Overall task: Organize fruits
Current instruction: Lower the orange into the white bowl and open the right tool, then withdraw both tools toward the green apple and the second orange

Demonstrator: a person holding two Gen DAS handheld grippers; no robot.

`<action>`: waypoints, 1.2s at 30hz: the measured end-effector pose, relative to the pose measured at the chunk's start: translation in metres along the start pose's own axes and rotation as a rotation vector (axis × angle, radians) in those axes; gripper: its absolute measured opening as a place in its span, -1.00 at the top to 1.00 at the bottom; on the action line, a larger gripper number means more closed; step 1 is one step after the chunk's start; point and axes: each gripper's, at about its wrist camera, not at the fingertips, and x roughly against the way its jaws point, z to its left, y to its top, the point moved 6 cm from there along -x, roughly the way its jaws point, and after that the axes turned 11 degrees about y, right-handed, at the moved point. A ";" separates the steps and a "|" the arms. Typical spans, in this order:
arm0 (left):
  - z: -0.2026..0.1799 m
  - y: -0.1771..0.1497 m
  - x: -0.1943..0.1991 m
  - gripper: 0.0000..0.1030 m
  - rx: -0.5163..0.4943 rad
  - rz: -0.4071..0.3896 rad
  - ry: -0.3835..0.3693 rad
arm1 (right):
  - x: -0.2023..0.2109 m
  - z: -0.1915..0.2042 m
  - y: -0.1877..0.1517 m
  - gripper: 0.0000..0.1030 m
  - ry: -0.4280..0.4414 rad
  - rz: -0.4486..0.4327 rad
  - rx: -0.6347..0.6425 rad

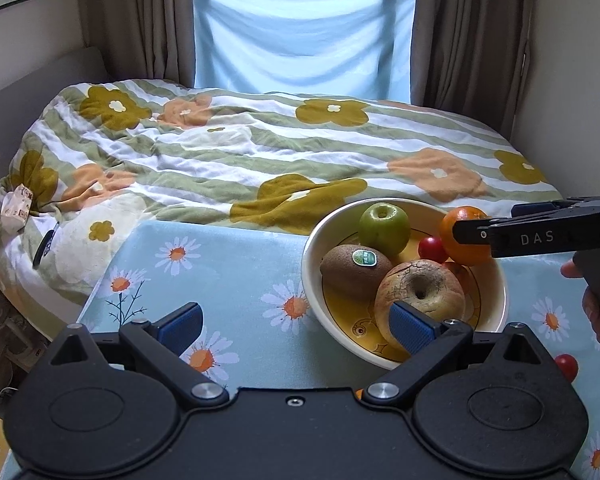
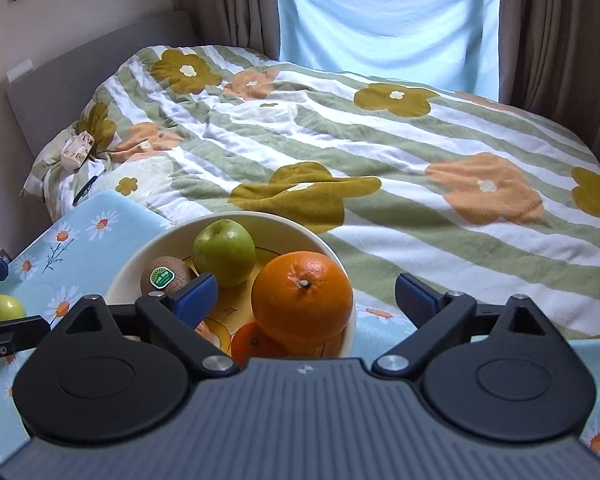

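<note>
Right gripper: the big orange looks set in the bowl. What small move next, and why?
Probably draw the right gripper straight back. Its fingers stand wide, clear of the orange, which rests in the bowl. A small green fruit still lies on the cloth.

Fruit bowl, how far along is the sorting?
Done: the bowl holds a green apple, kiwi, brown apple and orange. In hand: nothing; both hand-held grippers are open. Left: a cherry tomato and small green fruit on the table.
</note>
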 end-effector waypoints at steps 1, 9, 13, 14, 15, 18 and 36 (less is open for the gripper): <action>0.002 0.001 0.002 -0.96 0.000 -0.004 0.002 | 0.003 0.001 0.000 -1.00 -0.007 0.000 -0.001; 0.014 0.007 0.030 -0.96 -0.017 -0.066 -0.019 | 0.042 0.018 0.000 -1.00 -0.067 -0.032 -0.009; 0.019 0.008 0.047 -0.96 -0.043 -0.095 -0.039 | 0.067 0.029 -0.002 -1.00 -0.110 -0.039 -0.027; 0.021 0.008 0.051 -0.96 -0.050 -0.105 -0.042 | 0.074 0.033 -0.003 -1.00 -0.123 -0.040 -0.031; 0.023 0.008 0.056 -0.96 -0.056 -0.115 -0.045 | 0.079 0.036 -0.004 -1.00 -0.134 -0.042 -0.035; 0.030 0.005 0.066 -0.96 -0.061 -0.133 -0.055 | 0.097 0.046 -0.007 -1.00 -0.160 -0.050 -0.047; 0.087 -0.033 0.097 -0.96 -0.057 -0.176 -0.098 | 0.155 0.134 -0.049 -1.00 -0.225 -0.087 -0.119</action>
